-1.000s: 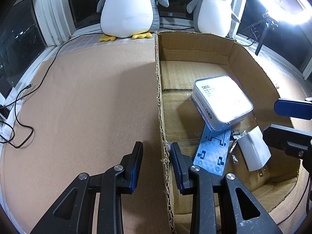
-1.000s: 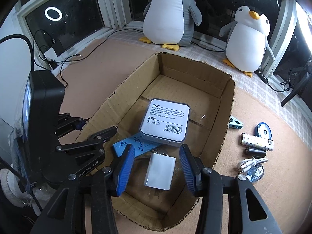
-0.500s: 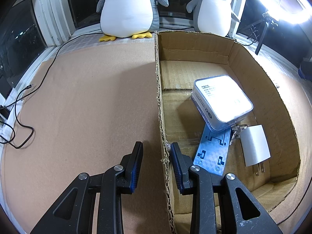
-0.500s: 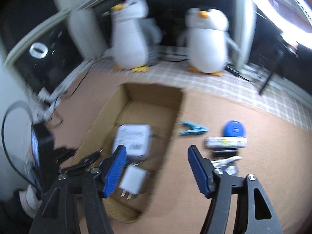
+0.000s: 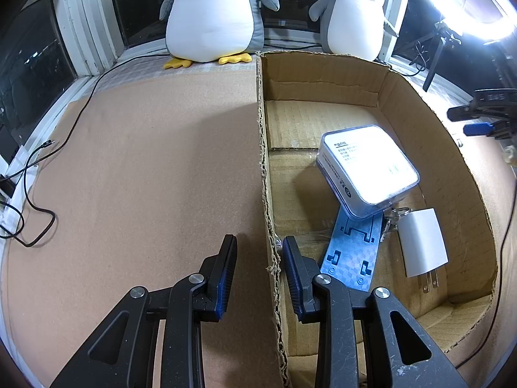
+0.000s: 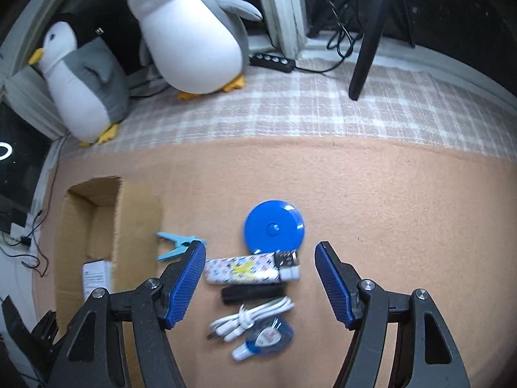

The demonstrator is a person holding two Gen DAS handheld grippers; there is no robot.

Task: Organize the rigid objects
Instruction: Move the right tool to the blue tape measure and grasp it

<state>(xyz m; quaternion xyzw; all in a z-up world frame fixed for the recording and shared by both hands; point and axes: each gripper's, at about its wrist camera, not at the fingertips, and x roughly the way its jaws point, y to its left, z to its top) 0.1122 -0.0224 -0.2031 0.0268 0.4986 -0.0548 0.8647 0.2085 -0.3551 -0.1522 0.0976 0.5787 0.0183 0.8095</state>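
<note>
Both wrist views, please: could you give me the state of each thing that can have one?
Left gripper: open, straddling the box wall.
Right gripper: open, empty, above the loose items.
Box: open-topped.
White case: in the box, tilted, resting on the blue stand.
Charger: flat in the box.
Tape measure: outside, flat.
Clip: outside, closed.
Cable: outside, bundled.
</note>
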